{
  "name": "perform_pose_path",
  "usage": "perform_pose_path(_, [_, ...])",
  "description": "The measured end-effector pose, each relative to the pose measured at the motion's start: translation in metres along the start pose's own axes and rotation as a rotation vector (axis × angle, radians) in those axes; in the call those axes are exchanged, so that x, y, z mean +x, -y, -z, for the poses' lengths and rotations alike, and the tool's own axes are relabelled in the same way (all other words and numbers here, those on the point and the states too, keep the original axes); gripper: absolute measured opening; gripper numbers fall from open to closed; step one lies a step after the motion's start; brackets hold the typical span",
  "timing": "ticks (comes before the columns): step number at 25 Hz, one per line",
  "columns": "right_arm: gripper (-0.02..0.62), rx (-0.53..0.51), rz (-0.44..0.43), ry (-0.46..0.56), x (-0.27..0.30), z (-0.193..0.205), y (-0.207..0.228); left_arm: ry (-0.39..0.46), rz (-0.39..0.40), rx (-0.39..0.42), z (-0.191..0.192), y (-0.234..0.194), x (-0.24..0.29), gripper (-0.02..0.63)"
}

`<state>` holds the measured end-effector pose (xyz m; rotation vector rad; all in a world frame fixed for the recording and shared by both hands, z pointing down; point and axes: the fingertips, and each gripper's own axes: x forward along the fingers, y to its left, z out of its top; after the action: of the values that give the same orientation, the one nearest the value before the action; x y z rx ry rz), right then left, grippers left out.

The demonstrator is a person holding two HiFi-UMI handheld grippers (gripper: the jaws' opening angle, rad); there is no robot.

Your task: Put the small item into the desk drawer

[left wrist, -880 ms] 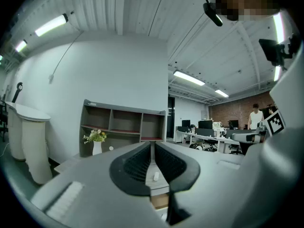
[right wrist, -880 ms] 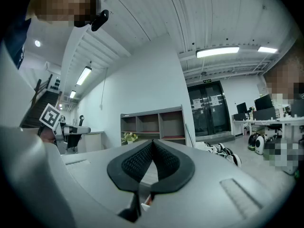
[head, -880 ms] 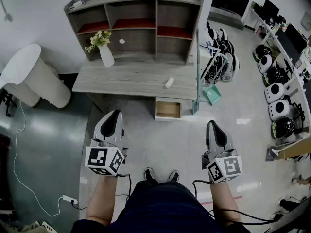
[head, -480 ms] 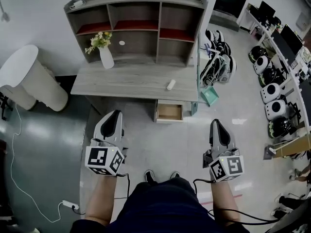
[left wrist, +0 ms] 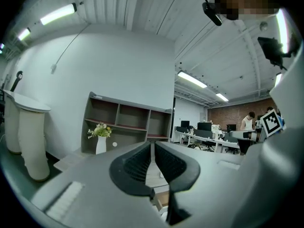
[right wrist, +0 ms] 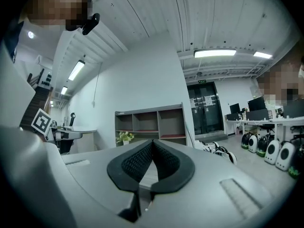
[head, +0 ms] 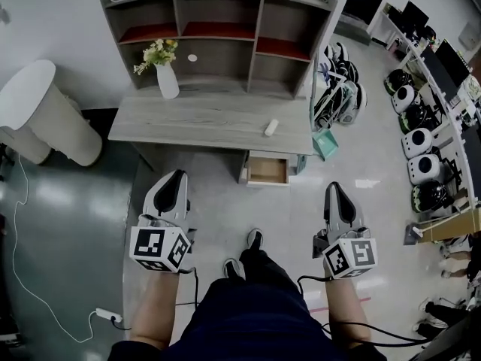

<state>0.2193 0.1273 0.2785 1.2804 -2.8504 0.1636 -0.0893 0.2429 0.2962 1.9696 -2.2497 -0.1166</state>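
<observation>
Person is stepping closer to the desk [head: 203,122], one shoe [head: 254,239] now going ahead.
Both the left gripper [head: 174,177] and the right gripper [head: 335,189] are holding nothing, jaws pressed together; the small item [head: 271,127] is lying on the desk, above the open drawer [head: 267,170].

The room is bright. Long ceiling lamps [left wrist: 58,14] glow in the upper left of the left gripper view. The shiny floor [head: 368,185] shows pale glare. Both gripper views bend round, with dark corners.
</observation>
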Motion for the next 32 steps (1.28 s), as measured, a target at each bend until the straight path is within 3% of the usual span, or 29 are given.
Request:
perform_pose_path(6, [0.006,0.019,-0.063,-0.026,0.045,0.018,-0.009,-0.025,-0.048,0.001,0.013,-0.022,0.012,0.029])
perform_pose_path(14, [0.006,0.084,-0.131,-0.027,0.130,0.026,-0.008,-0.040,-0.134,0.038,-0.001,-0.064,0.055,0.029])
perform_pose_path(32, [0.006,0.191,-0.114,-0.068,0.244,0.041,0.075,-0.083,-0.080,0.077,-0.006,-0.041,0.197,0.029])
